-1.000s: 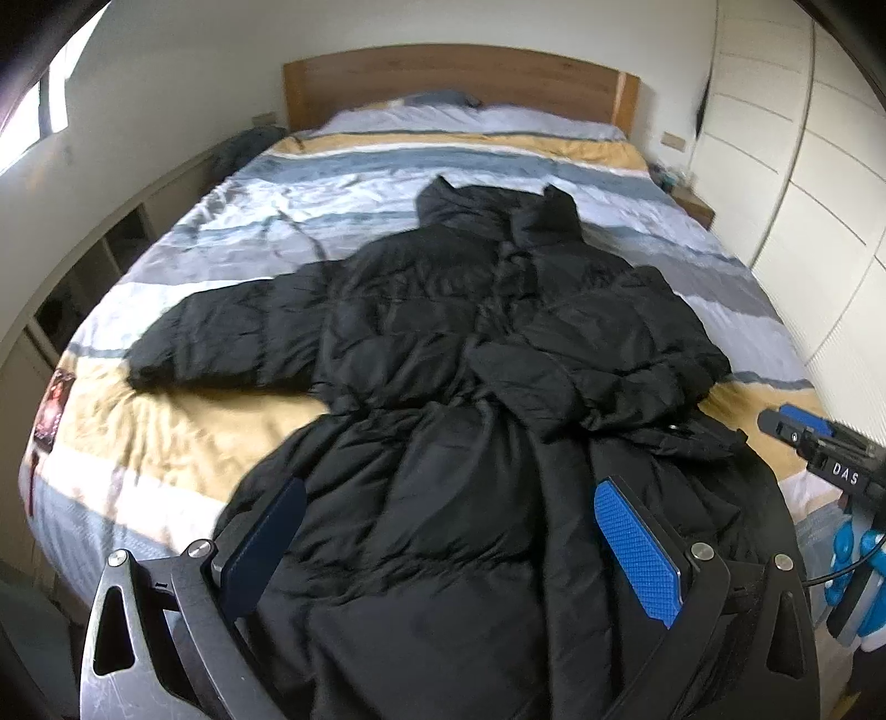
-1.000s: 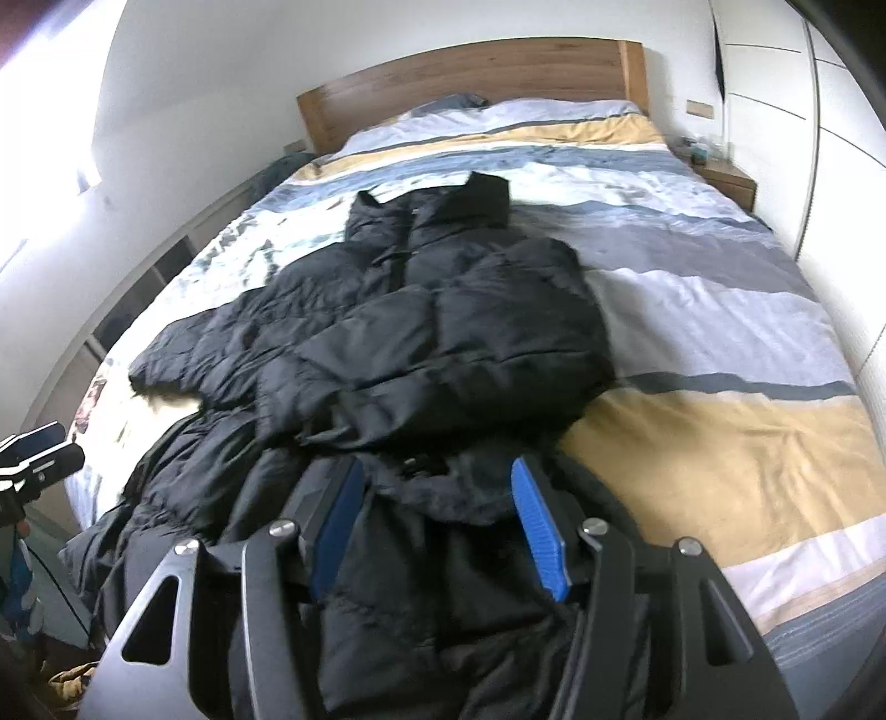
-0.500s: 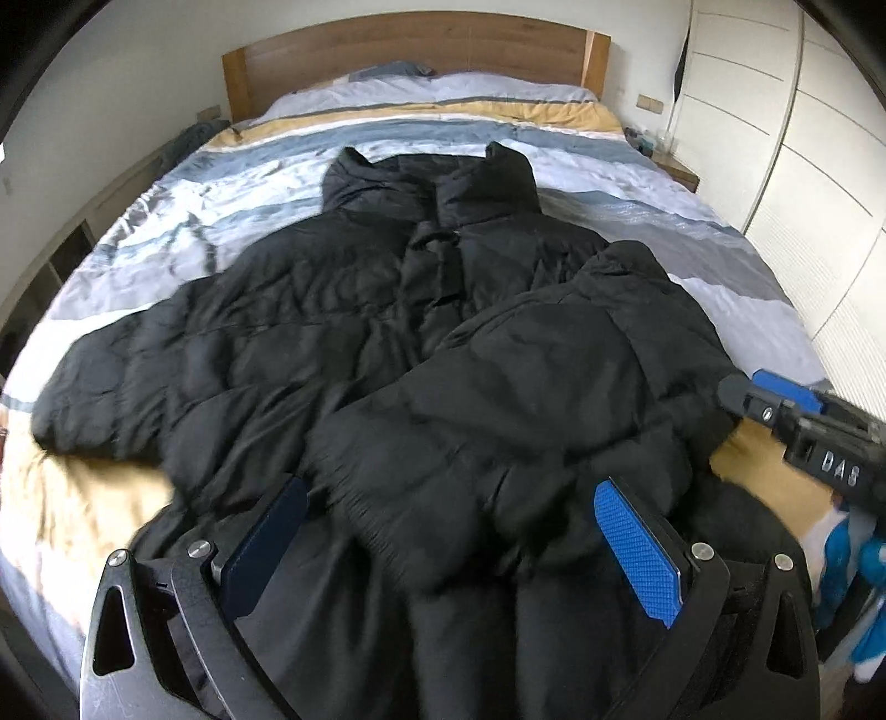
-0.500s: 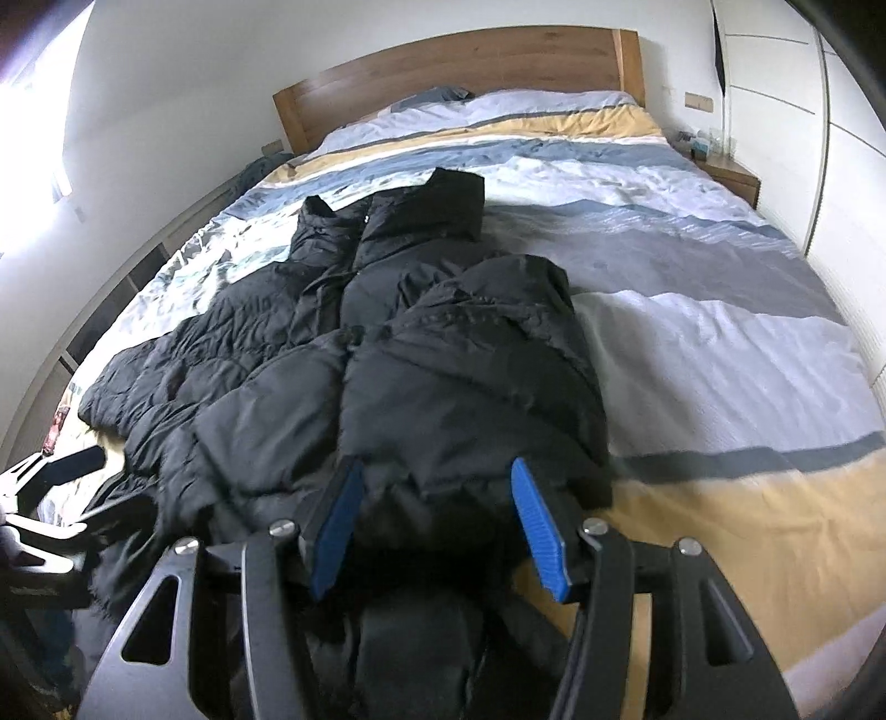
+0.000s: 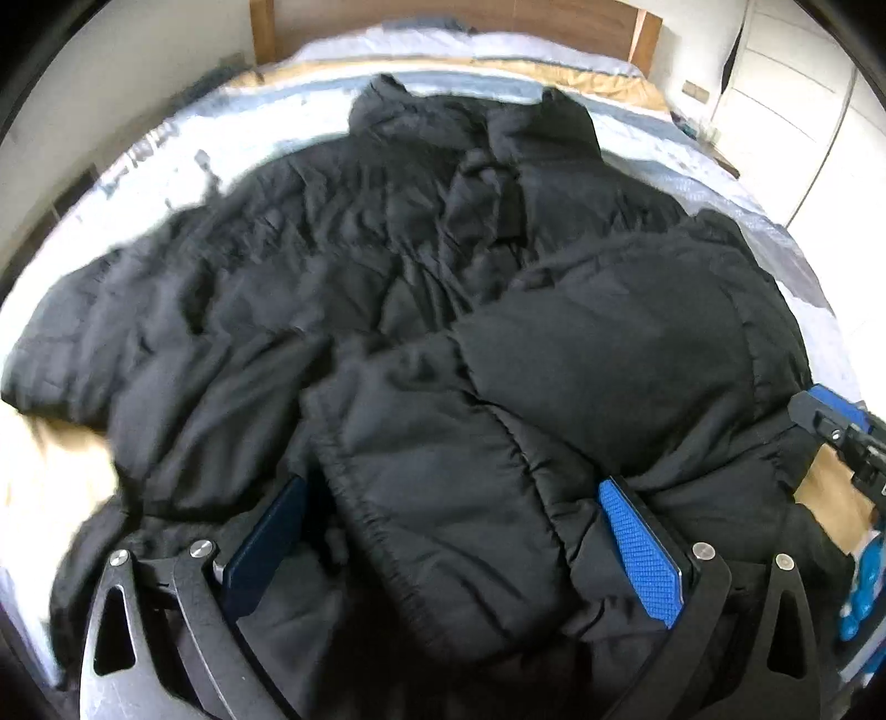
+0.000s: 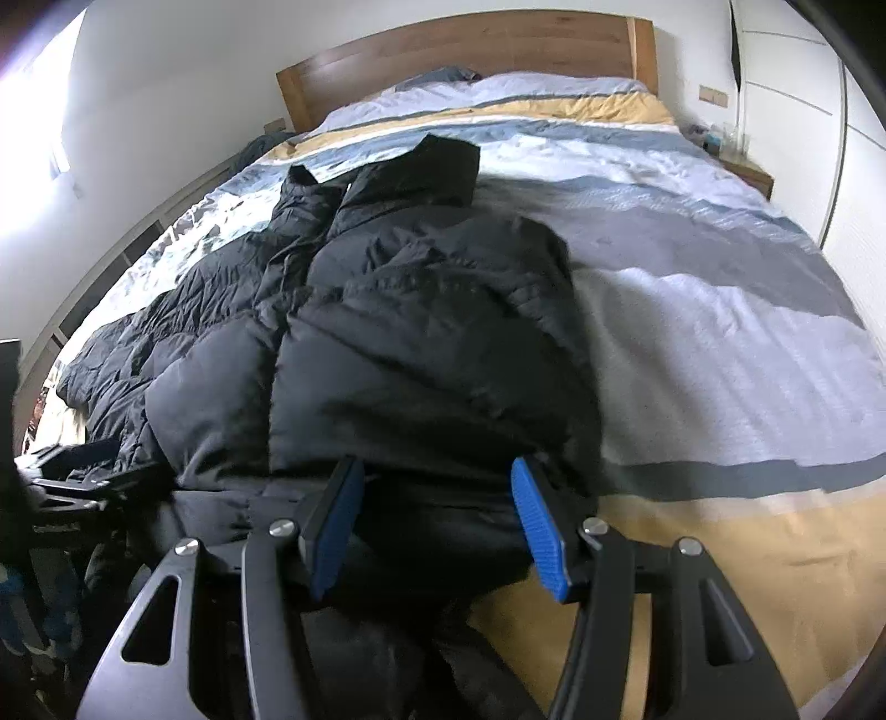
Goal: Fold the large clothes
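Note:
A large black puffer coat (image 5: 421, 288) lies front up on the bed, collar toward the headboard. One sleeve (image 5: 554, 387) is folded across its chest; the other sleeve (image 5: 111, 332) stretches out to the left. My left gripper (image 5: 454, 531) stands open low over the coat, the folded sleeve's cuff lying between its wide-spread fingers. In the right wrist view, my right gripper (image 6: 437, 520) is open at the coat's (image 6: 432, 343) right side, a fold of fabric between its blue pads (image 6: 537, 531), which do not squeeze it. Each gripper shows at the edge of the other's view.
The bed (image 6: 720, 332) has a striped grey, white and yellow duvet and a wooden headboard (image 6: 470, 50). White wardrobe doors (image 6: 803, 111) and a small nightstand (image 6: 745, 174) stand on the right. Bare duvet lies right of the coat.
Both grippers have come forward and down toward the coat, which now fills the views. The jaws kept their width. The coat itself lies as before.

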### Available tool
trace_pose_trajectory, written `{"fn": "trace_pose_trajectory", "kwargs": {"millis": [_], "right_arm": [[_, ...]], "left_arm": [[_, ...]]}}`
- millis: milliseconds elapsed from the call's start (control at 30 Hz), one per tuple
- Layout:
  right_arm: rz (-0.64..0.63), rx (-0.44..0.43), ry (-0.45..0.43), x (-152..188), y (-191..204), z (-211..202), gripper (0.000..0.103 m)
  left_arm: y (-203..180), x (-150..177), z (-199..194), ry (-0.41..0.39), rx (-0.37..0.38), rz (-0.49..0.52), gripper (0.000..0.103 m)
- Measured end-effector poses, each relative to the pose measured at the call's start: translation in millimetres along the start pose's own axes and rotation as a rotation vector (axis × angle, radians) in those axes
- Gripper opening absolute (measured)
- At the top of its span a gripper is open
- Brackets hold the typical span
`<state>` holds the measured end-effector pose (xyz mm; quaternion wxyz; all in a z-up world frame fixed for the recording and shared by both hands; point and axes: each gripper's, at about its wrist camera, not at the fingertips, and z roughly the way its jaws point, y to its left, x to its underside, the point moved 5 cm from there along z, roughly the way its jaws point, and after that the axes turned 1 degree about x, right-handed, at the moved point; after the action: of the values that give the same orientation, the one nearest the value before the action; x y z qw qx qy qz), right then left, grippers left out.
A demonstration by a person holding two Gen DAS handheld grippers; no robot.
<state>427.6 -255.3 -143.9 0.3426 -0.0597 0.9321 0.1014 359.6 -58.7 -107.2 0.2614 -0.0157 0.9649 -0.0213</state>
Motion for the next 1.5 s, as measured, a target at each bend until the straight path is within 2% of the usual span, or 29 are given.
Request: {"fn": "trace_pose_trajectory", "kwargs": {"millis": [200, 367, 433, 500, 600, 733, 933, 1167, 1333, 1500], "right_arm": [[-0.012, 0.045, -0.022, 1.9, -1.4, -18.3, 0.054], [-0.004, 0.024, -0.033, 5.9, 12.8, -31.3, 0.054], [-0.014, 0.006, -0.024, 9.0, 25.2, -28.8, 0.054], [0.001, -0.020, -0.004, 13.2, 32.4, -21.7, 0.054], [-0.005, 0.010, 0.041, 24.1, 36.6, -7.4, 0.054], [0.016, 0.054, 0.063, 30.2, 30.1, -11.5, 0.054], [0.021, 0.074, 0.025, 37.7, 40.0, -53.1, 0.054], [-0.010, 0.088, -0.054, 49.4, 71.7, -129.0, 0.054], [-0.006, 0.087, -0.131, 63.4, 93.6, -190.4, 0.054], [0.001, 0.078, -0.181, 79.6, 112.4, -233.4, 0.055]], "left_arm": [[5.0, -3.1, -17.8, -0.029, -0.083, 0.017, 0.102], [6.3, -14.9, -30.1, -0.077, -0.067, -0.025, 0.102], [1.1, -18.2, -23.2, -0.062, -0.043, -0.017, 0.102], [-1.4, -15.7, -12.2, -0.031, -0.057, 0.007, 0.102], [4.7, -5.6, 0.3, 0.015, -0.060, 0.030, 0.102], [14.7, -0.7, -14.5, -0.001, -0.053, 0.037, 0.102], [26.5, 7.1, -55.1, -0.017, -0.048, 0.027, 0.102], [40.5, 24.1, -135.4, -0.094, -0.016, 0.062, 0.102], [74.4, 35.5, -202.9, -0.170, -0.001, 0.045, 0.102], [118.7, 42.6, -262.5, -0.249, -0.006, -0.012, 0.102]]}}
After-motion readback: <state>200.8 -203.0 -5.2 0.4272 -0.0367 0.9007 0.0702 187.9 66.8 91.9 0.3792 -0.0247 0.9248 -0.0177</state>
